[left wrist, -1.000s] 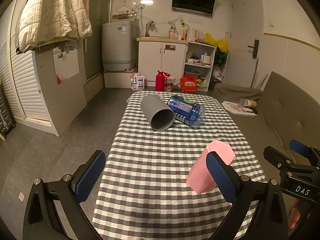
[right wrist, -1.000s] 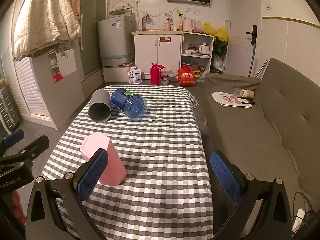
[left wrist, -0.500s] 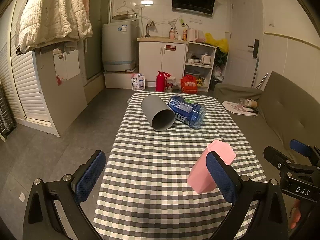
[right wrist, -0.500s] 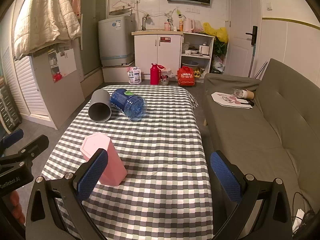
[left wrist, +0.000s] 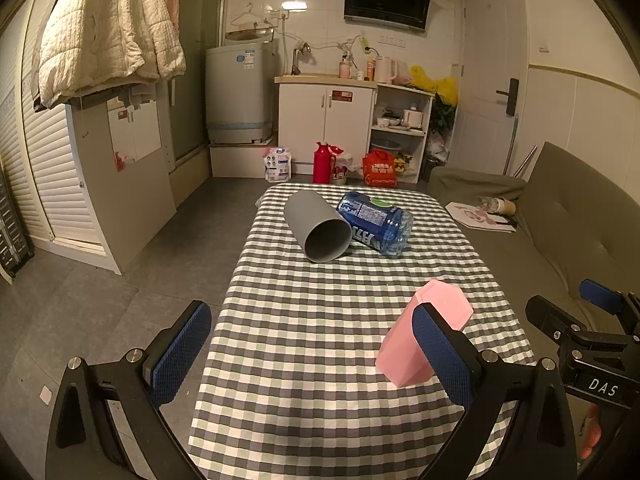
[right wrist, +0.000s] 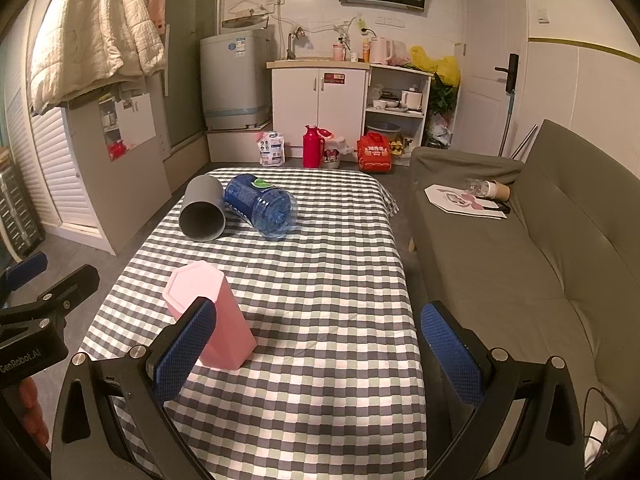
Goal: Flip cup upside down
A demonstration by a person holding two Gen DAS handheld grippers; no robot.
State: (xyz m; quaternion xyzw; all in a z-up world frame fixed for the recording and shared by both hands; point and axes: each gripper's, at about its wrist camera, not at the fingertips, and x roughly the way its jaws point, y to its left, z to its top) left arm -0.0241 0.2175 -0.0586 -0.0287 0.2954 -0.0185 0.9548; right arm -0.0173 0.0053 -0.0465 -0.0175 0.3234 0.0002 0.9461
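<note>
A pink hexagonal cup stands on the checked tablecloth with its closed end up; it also shows in the right wrist view. A grey cup lies on its side at the far end, mouth toward me, also seen in the right wrist view. My left gripper is open and empty above the near table edge, its right finger in front of the pink cup. My right gripper is open and empty, the pink cup just past its left finger.
A blue plastic bottle lies on its side against the grey cup. The checked table has a grey sofa along its right side and floor to its left. Cabinets and a washing machine stand far behind.
Almost nothing has changed; both grippers stay open and nearly still, and the cups have not moved.
</note>
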